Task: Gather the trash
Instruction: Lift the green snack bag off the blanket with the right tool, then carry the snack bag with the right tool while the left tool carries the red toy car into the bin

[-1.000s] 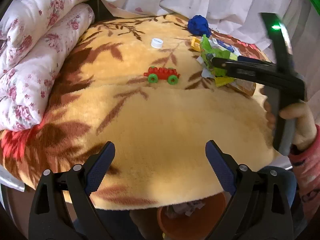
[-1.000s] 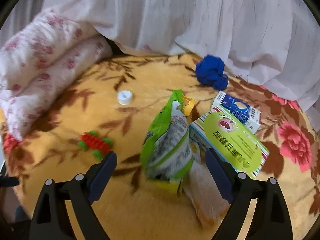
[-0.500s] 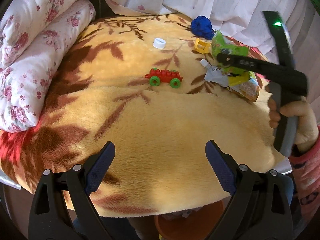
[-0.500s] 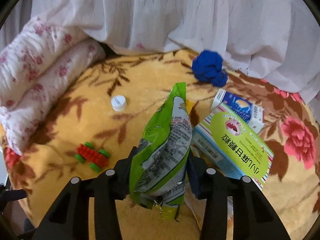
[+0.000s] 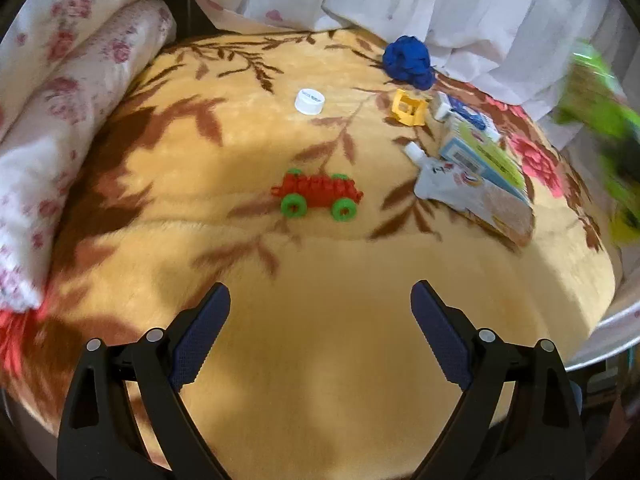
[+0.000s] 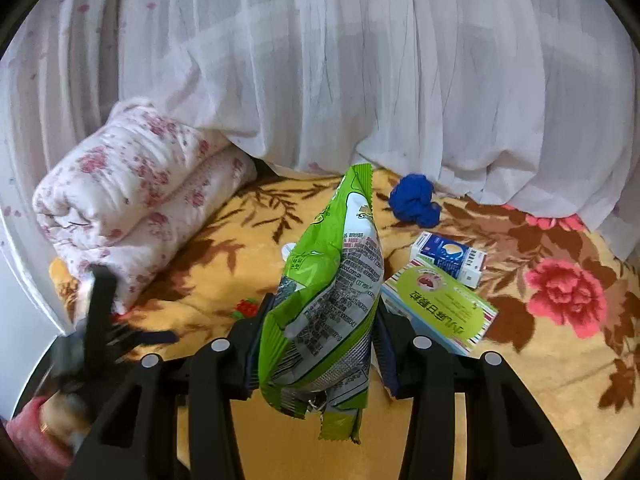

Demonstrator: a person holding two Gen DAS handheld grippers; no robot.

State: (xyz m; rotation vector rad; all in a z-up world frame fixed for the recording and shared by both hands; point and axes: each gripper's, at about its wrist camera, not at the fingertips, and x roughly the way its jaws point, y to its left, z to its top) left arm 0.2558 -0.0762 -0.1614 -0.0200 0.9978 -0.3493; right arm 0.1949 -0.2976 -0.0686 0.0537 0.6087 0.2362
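Note:
My right gripper (image 6: 322, 320) is shut on a green snack bag (image 6: 332, 312) and holds it upright above the yellow blanket; the bag shows blurred at the right edge of the left wrist view (image 5: 596, 96). My left gripper (image 5: 320, 320) is open and empty above the blanket's near part. On the blanket lie a white bottle cap (image 5: 309, 101), a silver pouch (image 5: 460, 190), a green medicine box (image 6: 440, 308) and a small blue-white box (image 6: 450, 258).
A red toy car with green wheels (image 5: 316, 194), a yellow toy piece (image 5: 409, 107) and a blue cloth ball (image 5: 408, 62) lie on the blanket. A rolled floral quilt (image 5: 60, 92) lies at the left. White curtain (image 6: 360, 60) hangs behind.
My right gripper closed on the green snack bag and lifted it off the blanket, up and to the right. The silver pouch and boxes under it are now uncovered. The left gripper moved forward slightly.

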